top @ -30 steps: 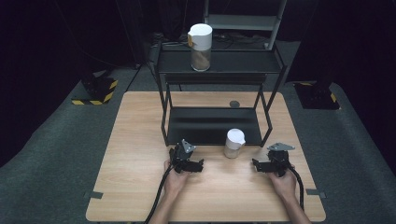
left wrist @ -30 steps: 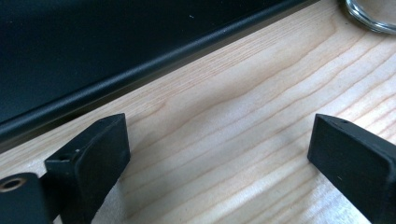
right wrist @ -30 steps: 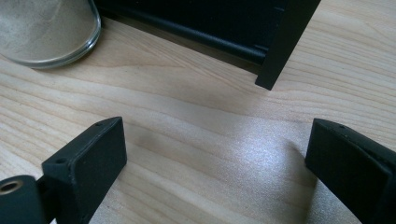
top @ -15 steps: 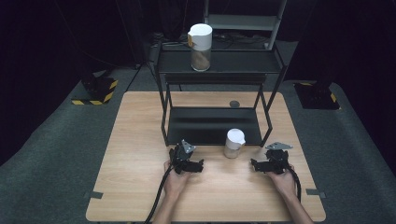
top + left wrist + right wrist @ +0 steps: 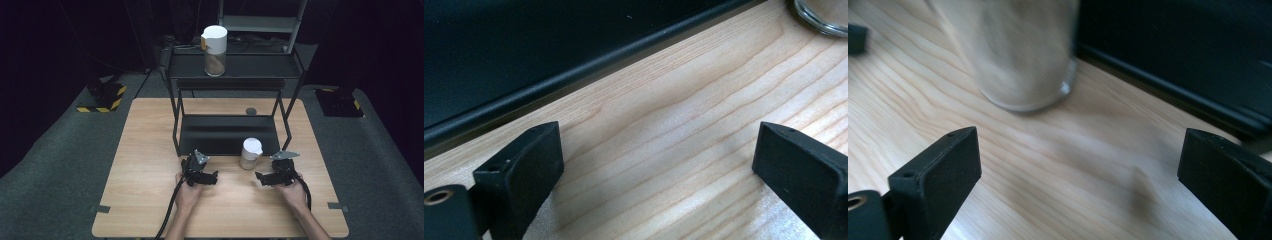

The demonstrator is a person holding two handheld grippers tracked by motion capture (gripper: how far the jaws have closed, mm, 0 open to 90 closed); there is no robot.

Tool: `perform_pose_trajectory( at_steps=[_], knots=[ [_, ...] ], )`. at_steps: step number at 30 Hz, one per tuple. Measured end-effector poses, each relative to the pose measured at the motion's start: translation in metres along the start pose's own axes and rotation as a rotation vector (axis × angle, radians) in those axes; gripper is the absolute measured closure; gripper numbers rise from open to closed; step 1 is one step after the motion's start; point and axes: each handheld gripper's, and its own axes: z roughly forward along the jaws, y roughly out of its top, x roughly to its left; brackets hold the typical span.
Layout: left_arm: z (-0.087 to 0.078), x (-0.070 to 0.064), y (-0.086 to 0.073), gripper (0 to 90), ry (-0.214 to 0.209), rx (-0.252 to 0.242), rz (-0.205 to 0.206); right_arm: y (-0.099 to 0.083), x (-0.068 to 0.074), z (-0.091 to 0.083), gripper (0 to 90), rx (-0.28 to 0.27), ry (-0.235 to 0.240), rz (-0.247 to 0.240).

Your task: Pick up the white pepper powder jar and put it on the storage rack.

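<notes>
From above, a wooden table carries a black two-level rack; a tall jar with a white lid stands on the rack's top shelf, and a smaller white-lidded jar stands on the table just in front of the rack's lower shelf; a small dark disc lies on the wood behind the rack. The left gripper and right gripper rest low on the table, each held by a hand, one to each side of the small jar and a little nearer the person, their tips turned inward toward each other.

The high view is too coarse to show the jaws; the gripper views settle it. In the left gripper view the left gripper has its jaws spread wide over bare wood, the rack's dark edge running across the top and the jar's glass base just showing at the upper right corner. In the right gripper view the right gripper is likewise spread wide with nothing between the jaws; the small jar, blurred, stands ahead and to the left of the gap, apart from both jaws.
</notes>
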Motion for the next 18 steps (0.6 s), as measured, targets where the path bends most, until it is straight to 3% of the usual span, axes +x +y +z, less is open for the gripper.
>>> perform_pose_trajectory(
  at_steps=[7,18],
  knots=[
    [0.000,0.000,0.000,6.2,0.000,0.000,0.000,0.014,0.004,0.004,5.2,-0.022,0.037,-0.004],
    [0.000,0.000,0.000,6.2,0.000,0.000,0.000,0.029,0.009,0.012,9.3,-0.051,0.050,-0.004]
  ],
)
